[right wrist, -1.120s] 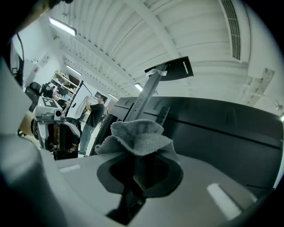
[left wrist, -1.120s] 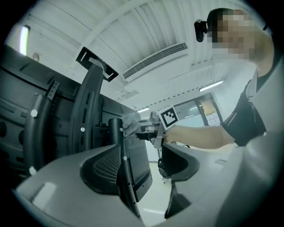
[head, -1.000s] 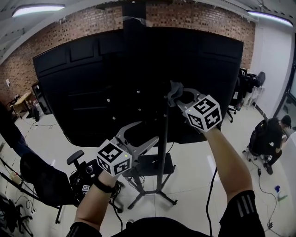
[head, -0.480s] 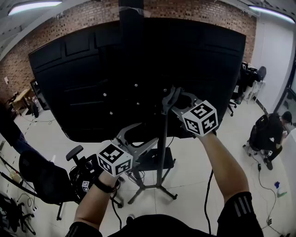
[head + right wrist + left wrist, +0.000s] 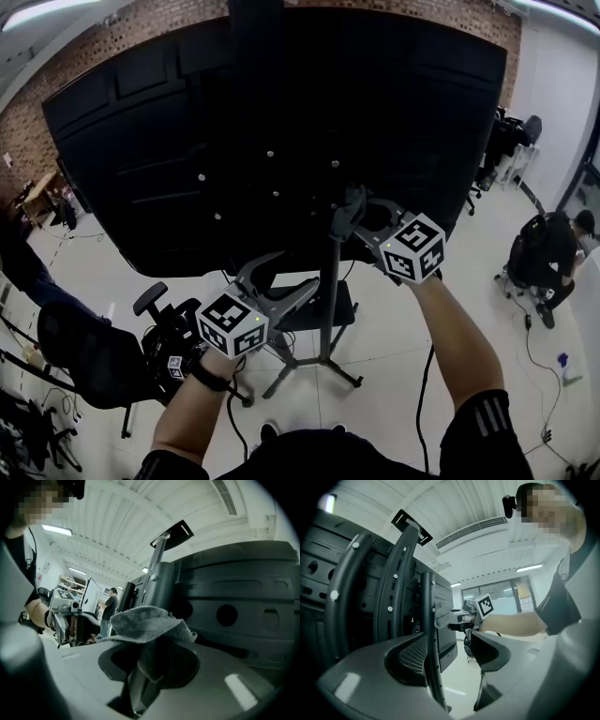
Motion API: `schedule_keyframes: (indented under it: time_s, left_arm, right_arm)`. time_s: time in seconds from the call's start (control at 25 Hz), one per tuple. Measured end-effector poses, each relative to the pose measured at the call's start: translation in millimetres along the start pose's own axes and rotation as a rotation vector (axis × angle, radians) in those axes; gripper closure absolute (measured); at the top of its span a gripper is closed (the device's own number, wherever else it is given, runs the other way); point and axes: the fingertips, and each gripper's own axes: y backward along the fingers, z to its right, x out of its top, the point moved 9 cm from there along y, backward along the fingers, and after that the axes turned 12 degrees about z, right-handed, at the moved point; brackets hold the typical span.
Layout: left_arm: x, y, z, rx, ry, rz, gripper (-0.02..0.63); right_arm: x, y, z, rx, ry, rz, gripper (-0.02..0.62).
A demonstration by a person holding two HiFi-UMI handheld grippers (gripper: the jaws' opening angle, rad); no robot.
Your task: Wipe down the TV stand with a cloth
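Cloth spot: the grey cloth (image 5: 143, 623) is bunched up in the right gripper (image 5: 359, 217). It sits right against the upright pole (image 5: 330, 272) of the TV stand (image 5: 326, 328), just under the bottom edge of the big black TV (image 5: 234, 122).
Right gripper: the jaws have just been closing and are pinched on a fold of the cloth, with the rest flopped out over the top.
Left gripper: the left gripper (image 5: 281, 283) is held lower and off to the left, jaws spread wide, nothing clamped. The pole seems to run between them in the left gripper view, though it can't be ruled out that it's just past the tips.
Cloth feel: probably light, soft and floppy, so it's best kept gripped by a thick bunched fold, with plenty left loose to drag over the metal.
Stand feel: likely stiff but top-heavy with that TV on it, so the pole is best steadied low down and only light pressure used.
Progress: the wipe of the pole looks underway; the legs (image 5: 345, 377) are not yet reached.
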Motion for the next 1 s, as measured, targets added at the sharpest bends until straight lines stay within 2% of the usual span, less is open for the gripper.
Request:
schedule_keyframes:
  time_s: [0.16,0.32,0.6,1.0]
  left_arm:
    - [-12,4,-2,0.004,0.017,-0.018,0.293]
    - [-26,8,-3,0.004,0.030,-0.042,0.293]
    - [-62,13,-8,0.019,0.070,-0.077,0.293]
    - [-141,21,-14,0.011,0.158,-0.106,0.293]
  right_arm:
    - [-15,-1,-10,-0.012,0.056,-0.039,0.465]
    - [-29,-7,-21,-0.044,0.137,-0.144,0.413]
    - [-67,-8,-30,-0.117,0.046,-0.126,0.370]
    - [-144,3,-56,-0.170,-0.022,-0.113,0.367]
